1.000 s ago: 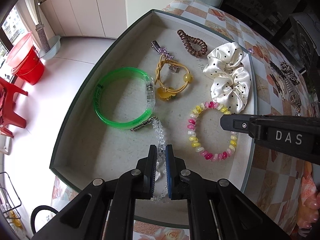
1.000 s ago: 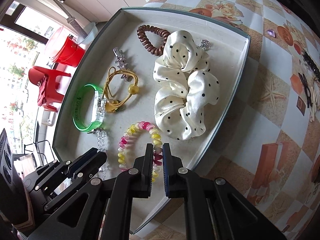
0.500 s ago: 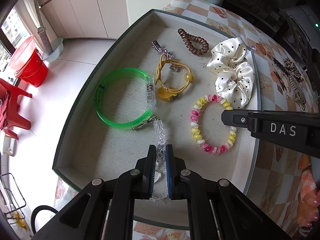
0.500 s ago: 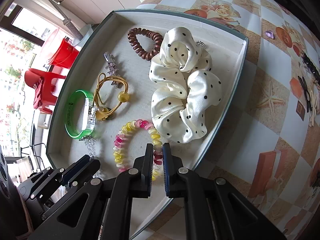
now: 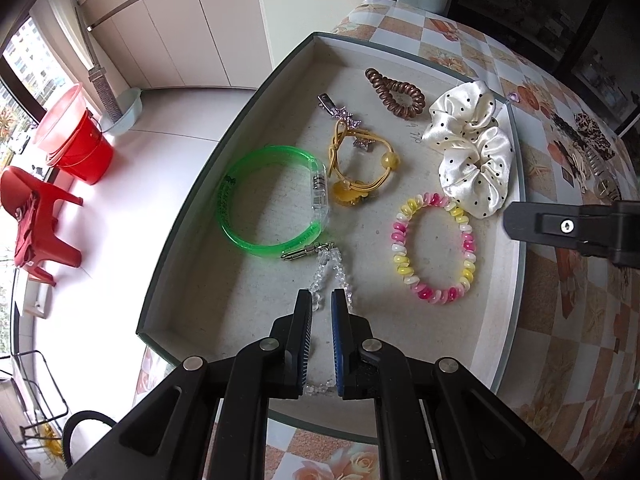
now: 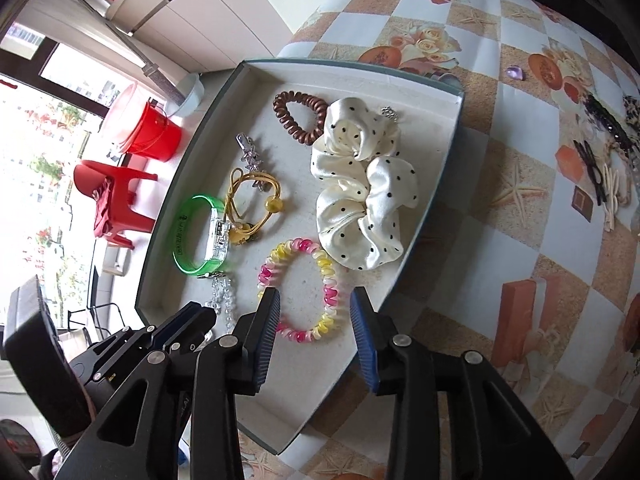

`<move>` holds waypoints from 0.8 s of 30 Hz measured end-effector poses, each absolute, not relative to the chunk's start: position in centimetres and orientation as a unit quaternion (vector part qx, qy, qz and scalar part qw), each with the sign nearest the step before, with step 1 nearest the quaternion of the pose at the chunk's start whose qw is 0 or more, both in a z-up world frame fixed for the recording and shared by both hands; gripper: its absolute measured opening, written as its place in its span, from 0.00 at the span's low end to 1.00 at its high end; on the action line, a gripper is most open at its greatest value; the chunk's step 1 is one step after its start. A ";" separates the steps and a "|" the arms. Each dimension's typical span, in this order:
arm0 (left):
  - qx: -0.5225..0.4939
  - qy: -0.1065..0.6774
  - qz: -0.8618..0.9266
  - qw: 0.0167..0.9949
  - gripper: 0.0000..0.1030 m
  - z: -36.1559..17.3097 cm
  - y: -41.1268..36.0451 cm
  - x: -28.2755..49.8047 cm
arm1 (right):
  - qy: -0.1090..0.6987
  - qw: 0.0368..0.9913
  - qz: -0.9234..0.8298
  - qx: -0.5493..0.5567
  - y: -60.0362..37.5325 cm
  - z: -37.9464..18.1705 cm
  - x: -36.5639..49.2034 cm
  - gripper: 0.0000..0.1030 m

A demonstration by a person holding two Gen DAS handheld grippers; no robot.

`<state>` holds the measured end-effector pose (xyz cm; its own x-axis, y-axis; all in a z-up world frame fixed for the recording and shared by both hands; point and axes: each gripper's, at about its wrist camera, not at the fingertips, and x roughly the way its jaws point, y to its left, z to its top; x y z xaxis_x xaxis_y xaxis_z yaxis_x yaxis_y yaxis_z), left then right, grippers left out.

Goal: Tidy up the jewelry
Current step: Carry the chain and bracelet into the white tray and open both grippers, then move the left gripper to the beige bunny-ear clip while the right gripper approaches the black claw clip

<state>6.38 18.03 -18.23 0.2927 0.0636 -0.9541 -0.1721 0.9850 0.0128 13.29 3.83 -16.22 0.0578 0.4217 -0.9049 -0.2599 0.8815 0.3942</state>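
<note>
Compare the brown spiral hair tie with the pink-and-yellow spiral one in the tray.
The brown spiral tie is one dark colour; the pink-and-yellow spiral tie mixes pink, yellow and white. The brown one looks smaller, squeezed to a narrow loop; the other lies as a wide oval. The brown one touches the white dotted scrunchie at the tray's far end; the other lies at the near end. Both are coiled loops lying flat.

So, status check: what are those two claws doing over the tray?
Left gripper shut on clear bead chain. Right gripper opening, pink-yellow coil lying free below. Nothing blocking.
</note>
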 end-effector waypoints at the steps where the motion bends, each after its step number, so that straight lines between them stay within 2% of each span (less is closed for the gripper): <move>1: -0.043 0.591 0.073 0.802 0.12 -18.2 17.9 6.3 | 0.642 0.729 0.228 0.068 2.9 -15.9 13.2 0.41; 3: -0.039 0.593 0.073 0.801 0.12 -18.2 17.7 6.3 | 0.636 0.738 0.211 0.078 0.9 -15.4 13.1 0.46; 6: -0.034 0.596 0.070 0.800 0.12 -17.9 17.2 6.3 | 0.629 0.750 0.181 0.088 -2.7 -14.8 13.0 0.47; 7: -0.032 0.596 0.069 0.799 0.31 -17.8 17.1 6.3 | 0.627 0.755 0.168 0.091 -4.1 -14.6 12.9 0.47; 8: -0.031 0.596 0.068 0.799 0.55 -17.6 17.0 6.2 | 0.626 0.758 0.156 0.095 -5.3 -14.6 13.0 0.48; 9: -0.027 0.592 0.075 0.802 1.00 -17.3 16.8 6.2 | 0.623 0.762 0.145 0.099 -6.7 -14.5 13.2 0.49; 17: 0.010 0.568 0.060 0.821 1.00 -14.6 13.6 7.3 | 0.615 0.776 0.037 0.134 -17.4 -15.1 11.3 0.62; 24: 0.031 0.542 0.002 0.840 1.00 -11.9 7.5 9.9 | 0.613 0.773 -0.033 0.161 -22.7 -17.2 10.9 0.62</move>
<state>9.86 7.52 -11.94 0.4121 0.0369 -0.9104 0.0297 0.9981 0.0540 10.87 -22.71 -17.15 0.2475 0.1459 -0.9579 0.2490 0.9458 0.2084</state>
